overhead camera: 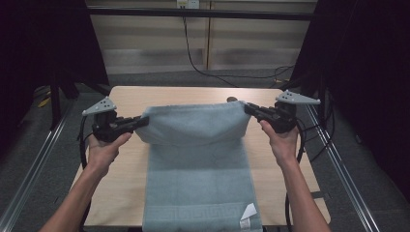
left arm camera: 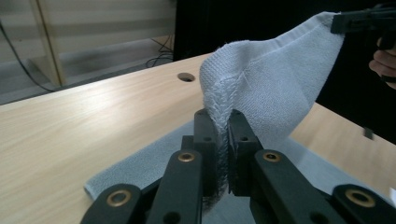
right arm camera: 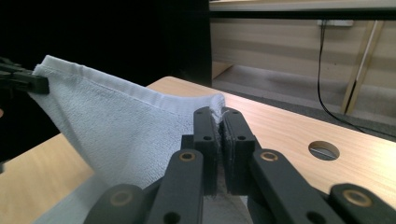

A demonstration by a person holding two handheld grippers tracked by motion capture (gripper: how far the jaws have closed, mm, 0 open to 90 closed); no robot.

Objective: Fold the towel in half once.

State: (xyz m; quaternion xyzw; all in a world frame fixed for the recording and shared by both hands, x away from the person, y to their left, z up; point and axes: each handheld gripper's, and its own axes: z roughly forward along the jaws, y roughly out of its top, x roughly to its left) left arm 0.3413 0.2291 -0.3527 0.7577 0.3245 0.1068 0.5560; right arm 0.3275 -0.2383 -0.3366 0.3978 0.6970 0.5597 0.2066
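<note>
Wood table (overhead camera: 130, 96) w/ pale blue-grey towel (overhead camera: 198, 159), far edge lifted, sagging.

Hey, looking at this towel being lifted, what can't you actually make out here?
- Print on the white tag of the towel: too small, high view.
- Towel's near hem: cut off by the bottom edge, high view.
- Table beneath the lifted fold: hidden by the towel.
</note>
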